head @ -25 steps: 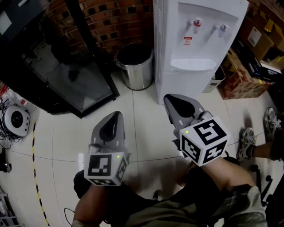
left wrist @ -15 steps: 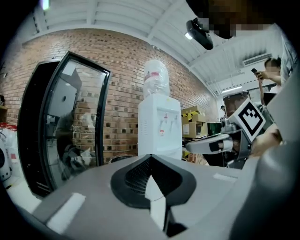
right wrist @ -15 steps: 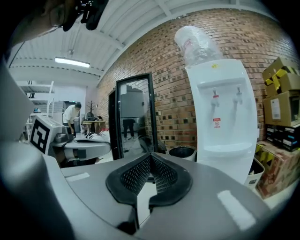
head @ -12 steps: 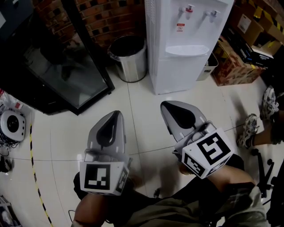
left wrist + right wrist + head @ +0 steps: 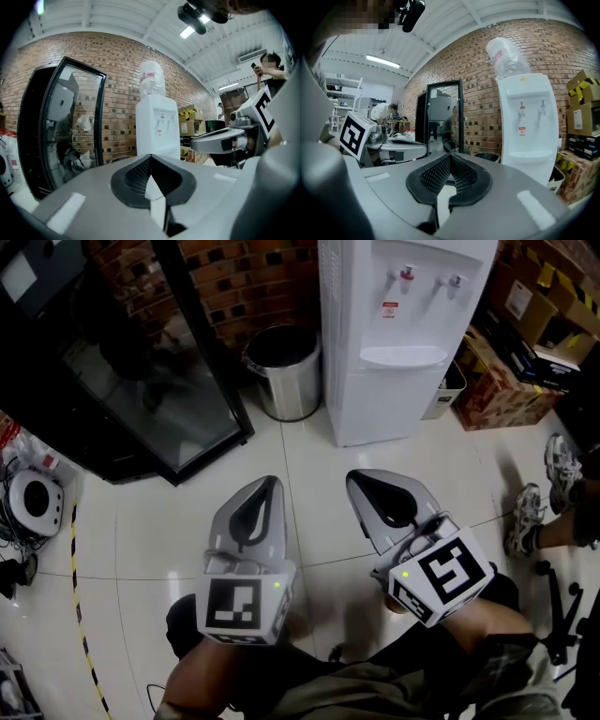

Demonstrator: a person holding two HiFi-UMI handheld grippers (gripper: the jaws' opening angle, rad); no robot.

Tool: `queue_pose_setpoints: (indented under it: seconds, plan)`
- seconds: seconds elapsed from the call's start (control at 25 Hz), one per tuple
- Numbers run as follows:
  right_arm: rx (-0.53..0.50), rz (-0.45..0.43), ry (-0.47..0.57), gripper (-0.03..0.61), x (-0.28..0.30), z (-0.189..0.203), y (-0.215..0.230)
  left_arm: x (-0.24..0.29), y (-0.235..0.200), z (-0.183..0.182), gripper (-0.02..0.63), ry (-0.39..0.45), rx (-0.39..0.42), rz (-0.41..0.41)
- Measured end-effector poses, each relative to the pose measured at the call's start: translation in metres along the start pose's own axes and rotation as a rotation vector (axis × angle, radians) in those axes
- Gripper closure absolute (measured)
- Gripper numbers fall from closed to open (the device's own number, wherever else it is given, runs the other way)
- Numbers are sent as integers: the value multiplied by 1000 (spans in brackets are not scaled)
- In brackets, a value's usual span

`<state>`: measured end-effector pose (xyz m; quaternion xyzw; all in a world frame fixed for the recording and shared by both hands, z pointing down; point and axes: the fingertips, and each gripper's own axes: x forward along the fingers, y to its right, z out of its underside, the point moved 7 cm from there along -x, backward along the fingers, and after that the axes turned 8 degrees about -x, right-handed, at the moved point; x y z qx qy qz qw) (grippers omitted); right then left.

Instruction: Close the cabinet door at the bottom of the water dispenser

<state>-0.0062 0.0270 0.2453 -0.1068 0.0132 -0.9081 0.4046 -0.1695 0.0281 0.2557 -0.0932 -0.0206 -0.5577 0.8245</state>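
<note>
Cabinet door [image 5: 386, 407]: the lower front of the water dispenser [image 5: 403, 324]; from the head view it looks flush with the white body, with no gap showing.
Water dispenser: stands on the tiled floor [image 5: 309, 460] against the brick wall [image 5: 253, 277], upright, with two taps above a drip ledge and a clear bottle [image 5: 506, 56] upended on top.
Place of the dispenser: ahead of both claws and well apart from them, slightly nearer the right one's line.
Right claw [image 5: 367, 486]: clenched, its ribbed pads meeting at the tip with nothing between them; it points toward the dispenser and hangs over bare floor.
Left claw [image 5: 265, 489]: also clenched and empty, pads pressed together in its own view; it is held beside the right claw, level with it, aimed between the dispenser and the glass-door cabinet [image 5: 141, 381].
Marker cubes: one on each claw, near the person's wrists, the left cube [image 5: 242, 608] facing up, the right cube [image 5: 441, 576] tilted.
Steel bin [image 5: 286, 371]: round, open-topped, just left of the dispenser at the wall.
Glass-door cabinet: black frame, dark glass, left of the bin.
Cardboard boxes [image 5: 506, 381]: stacked right of the dispenser.
Floor edge, left: a round white device [image 5: 33, 498] and a yellow-and-black striped line [image 5: 80, 615].
Floor edge, right: another person's shoes [image 5: 525, 517].
</note>
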Motion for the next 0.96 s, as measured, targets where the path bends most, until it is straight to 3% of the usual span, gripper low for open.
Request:
queue_pose_setpoints:
  seconds: [0.96]
  plan:
    - [11,6,-35,578,17,8,19,13,-1,-3,614,15,1,-24]
